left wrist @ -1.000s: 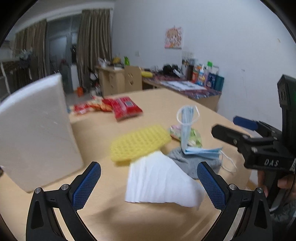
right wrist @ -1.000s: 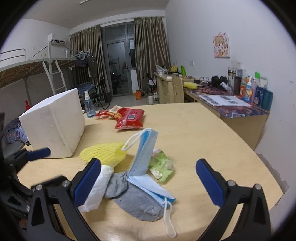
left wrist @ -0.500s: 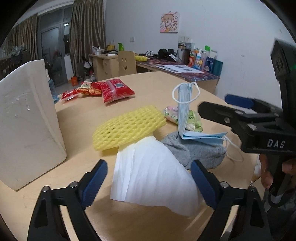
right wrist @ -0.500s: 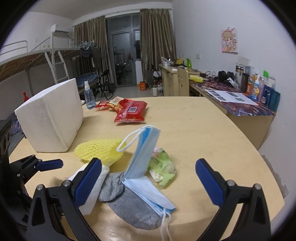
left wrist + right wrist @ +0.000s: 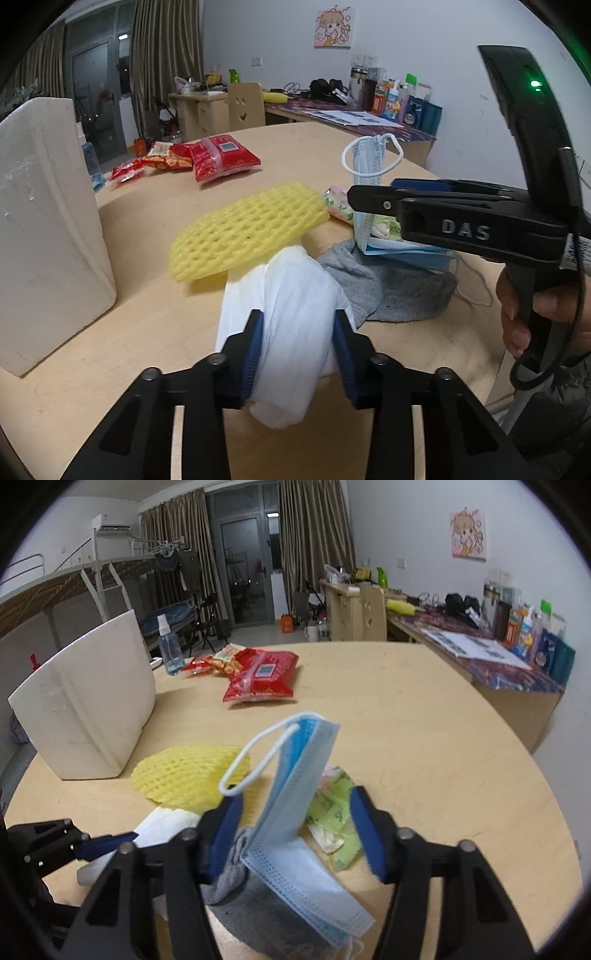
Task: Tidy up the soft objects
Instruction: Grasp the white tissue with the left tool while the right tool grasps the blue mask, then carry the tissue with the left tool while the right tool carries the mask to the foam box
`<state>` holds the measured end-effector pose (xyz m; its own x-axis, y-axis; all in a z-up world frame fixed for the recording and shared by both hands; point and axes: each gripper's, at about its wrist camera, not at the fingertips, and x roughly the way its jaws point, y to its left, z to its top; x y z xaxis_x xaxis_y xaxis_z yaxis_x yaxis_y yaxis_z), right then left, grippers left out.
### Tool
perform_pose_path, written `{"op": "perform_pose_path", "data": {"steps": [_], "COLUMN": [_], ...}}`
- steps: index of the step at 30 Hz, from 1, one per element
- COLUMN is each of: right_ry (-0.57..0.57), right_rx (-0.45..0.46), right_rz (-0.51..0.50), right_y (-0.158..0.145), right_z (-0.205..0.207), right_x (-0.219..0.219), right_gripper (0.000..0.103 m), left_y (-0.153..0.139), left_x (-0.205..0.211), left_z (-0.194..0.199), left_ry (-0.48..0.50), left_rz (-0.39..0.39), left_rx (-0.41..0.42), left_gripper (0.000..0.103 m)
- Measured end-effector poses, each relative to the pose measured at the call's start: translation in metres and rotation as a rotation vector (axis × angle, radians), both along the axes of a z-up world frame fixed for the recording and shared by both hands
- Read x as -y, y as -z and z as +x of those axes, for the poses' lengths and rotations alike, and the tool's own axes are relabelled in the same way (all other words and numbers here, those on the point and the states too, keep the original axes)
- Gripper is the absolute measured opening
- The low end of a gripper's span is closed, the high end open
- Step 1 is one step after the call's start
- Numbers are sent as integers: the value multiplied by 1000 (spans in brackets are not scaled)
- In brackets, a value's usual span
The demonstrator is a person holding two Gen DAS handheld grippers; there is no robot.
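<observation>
- Left claw (image 5: 299,350) is clamped on a bunched white cloth (image 5: 295,314) low over the wooden surface (image 5: 155,295).
- Just beyond it lies a yellow foam net (image 5: 243,229).
- Right claw (image 5: 295,830), fingers apart, straddles an upright blue face mask (image 5: 299,768) resting on a grey sock (image 5: 258,915).

Right tool (image 5: 295,830) astride blue mask (image 5: 295,794)

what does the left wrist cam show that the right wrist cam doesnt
Only the left wrist view: the left gripper squeezing the white tissue stack between its pads, and the person's hand on the other tool. Only the right wrist view: the right gripper, jaws apart around the blue face mask, the spray bottle and the bunk bed. Both: yellow foam net, grey sock, white foam box.
</observation>
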<state>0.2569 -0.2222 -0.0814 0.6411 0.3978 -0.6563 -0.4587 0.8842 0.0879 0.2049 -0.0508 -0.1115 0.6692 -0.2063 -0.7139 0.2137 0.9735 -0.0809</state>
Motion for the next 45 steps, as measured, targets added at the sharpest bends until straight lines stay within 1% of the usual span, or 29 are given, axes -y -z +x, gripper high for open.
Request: {"op": "perform_pose_path", "data": {"steps": [1, 2, 3, 4, 5, 7, 8, 10, 12, 14, 16, 19, 24, 26, 27, 30, 32, 33, 34, 36, 37, 39, 40, 41, 44, 45], "right_ry": [0, -3, -12, -12, -11, -16, -14, -8, -10, -8, 13, 25, 26, 20, 14, 37, 30, 35, 42, 34, 51, 76, 83, 75, 60, 61], "right_rx": [-1, -8, -15, -17, -24, -33, -32, -31, 1, 20, 38, 47, -16, -32, -41, -20, -26, -16, -1, 10, 9, 36, 38, 36, 65, 79], "right_rz": [0, 4, 8, 14, 14, 11, 12, 28, 48, 69, 86, 87, 62, 85, 98, 99, 107, 91, 71, 57, 60, 49, 70, 73, 83, 100], "right_y": [1, 2, 2, 3, 3, 5, 5, 5, 1, -4, -10, -17, -8, -5, -4, -4, -4, -3, -3, -1, -1, -2, -4, -6, -18, -25], "right_z": [0, 1, 1, 2, 2, 3, 4, 6, 3, 1, -2, -4, 5, 6, 6, 6, 6, 5, 3, 2, 2, -1, -4, -5, -11, -14], "right_x": [-1, -1, -1, -2, -3, -5, -6, -5, -3, -1, 3, 7, -1, -2, -2, -2, -3, -4, -5, -8, -7, -5, -2, -2, -1, 2], "right_gripper": [54, 53, 53, 52, 44, 35, 30, 25, 25, 21, 21, 21, 21, 21, 21, 21, 21, 20, 10, 4, 4, 3, 3, 3, 3, 3], "left_y": [0, 1, 1, 2, 2, 1, 1, -2, -7, -12, -17, -22, -29, -30, -30, -30, -30, -31, -31, -31, -31, -32, -33, -34, -36, -37], "left_x": [0, 1, 1, 1, -1, -2, -2, -2, -1, -3, -5, -6, -6, -5, -5, -5, -6, -7, -7, -7, -7, -7, -7, -7, -8, -9], "left_z": [0, 1, 1, 1, 1, 0, 0, -3, -8, -13, -17, -20, -26, -29, -30, -31, -32, -33, -33, -34, -35, -36, -37, -38, -38, -39], "left_ry": [3, 4, 5, 9, 10, 9, 11, 23, 27, 29, 27, 38, 43, 43, 45, 45, 48, 49, 50, 53, 54, 53, 52, 53, 52, 53], "left_rz": [-1, 0, -3, -11, -21, -37, -41, -49, -59, -74, -78, -91, -89, -72, -68, -65, -71, -70, -68, -72, -72, -65, -62, -62, -66, -74], "left_rx": [-1, -3, -6, -12, -16, -16, -14, 4, 29, 65, 92, 104, 133, 146, 149, 148, 150, 153, 154, 153, 155, 164, 169, 171, 175, 175], "left_gripper": [25, 20, 13, 10, 10, 7, 7, 6, 6, 6, 5, 5, 5, 5, 5, 5, 5, 5, 5, 5, 5, 5, 5, 5, 5, 5]}}
